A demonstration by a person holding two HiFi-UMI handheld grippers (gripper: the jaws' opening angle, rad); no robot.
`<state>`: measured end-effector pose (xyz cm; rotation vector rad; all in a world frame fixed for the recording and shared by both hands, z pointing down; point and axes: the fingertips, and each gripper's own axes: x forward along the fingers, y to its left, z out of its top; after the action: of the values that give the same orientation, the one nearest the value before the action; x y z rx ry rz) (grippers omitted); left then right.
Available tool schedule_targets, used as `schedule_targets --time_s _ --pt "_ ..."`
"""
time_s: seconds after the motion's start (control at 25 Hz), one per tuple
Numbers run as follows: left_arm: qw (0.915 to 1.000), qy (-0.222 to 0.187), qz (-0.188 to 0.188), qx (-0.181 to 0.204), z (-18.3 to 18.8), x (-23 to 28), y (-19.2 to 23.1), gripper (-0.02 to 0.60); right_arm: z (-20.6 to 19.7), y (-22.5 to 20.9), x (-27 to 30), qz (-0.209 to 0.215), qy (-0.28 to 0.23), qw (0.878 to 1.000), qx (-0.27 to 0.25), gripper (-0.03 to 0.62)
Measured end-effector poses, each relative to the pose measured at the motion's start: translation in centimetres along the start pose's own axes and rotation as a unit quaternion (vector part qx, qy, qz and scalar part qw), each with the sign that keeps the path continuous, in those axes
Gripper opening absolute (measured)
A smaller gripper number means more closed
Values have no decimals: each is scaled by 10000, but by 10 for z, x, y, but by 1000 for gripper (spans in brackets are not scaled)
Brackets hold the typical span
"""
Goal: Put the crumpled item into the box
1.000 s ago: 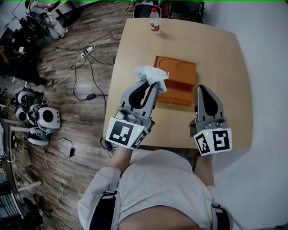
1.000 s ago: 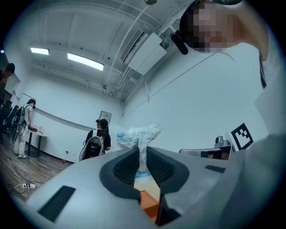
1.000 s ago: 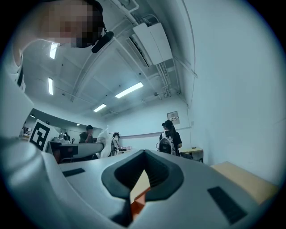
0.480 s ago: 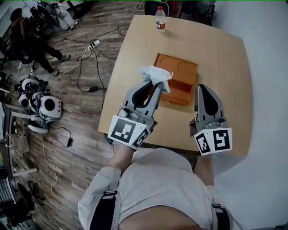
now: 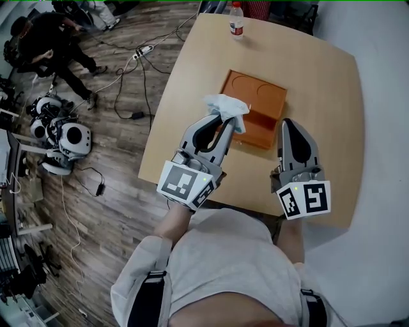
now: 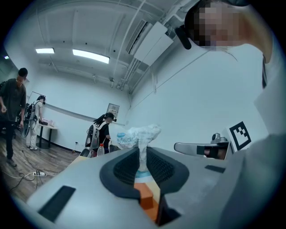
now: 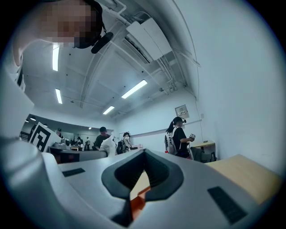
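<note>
Jaws: left gripper [image 5: 222, 123] clenches crumpled item [image 5: 227, 106] over box [image 5: 268, 102] near-left edge; right gripper [image 5: 292, 126] pinched empty beside box. We judge mid-carry; next, centre over box, release

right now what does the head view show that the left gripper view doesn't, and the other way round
Only the head view: the whole orange box with its two round recesses, the full table, white equipment on the wooden floor. Only the left gripper view: the left gripper with jaws shut on the crumpled item from close up, blue print on it, ceiling lights. Both: the crumpled item in the left gripper, the right gripper, the bottle, part of the box.
</note>
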<state>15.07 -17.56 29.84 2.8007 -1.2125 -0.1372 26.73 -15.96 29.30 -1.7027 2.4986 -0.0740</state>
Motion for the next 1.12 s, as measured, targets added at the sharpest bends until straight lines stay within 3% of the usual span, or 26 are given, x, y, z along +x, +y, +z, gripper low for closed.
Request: schedule_targets --time_s 0.6,1.12 --pt "9980 502 337 -180 -44 9 17 58 -35 -3 21 299 351 9988 163 11" --pt "9922 1127 427 -317 -93 29 31 58 -55 -16 34 309 561 9975 291 11"
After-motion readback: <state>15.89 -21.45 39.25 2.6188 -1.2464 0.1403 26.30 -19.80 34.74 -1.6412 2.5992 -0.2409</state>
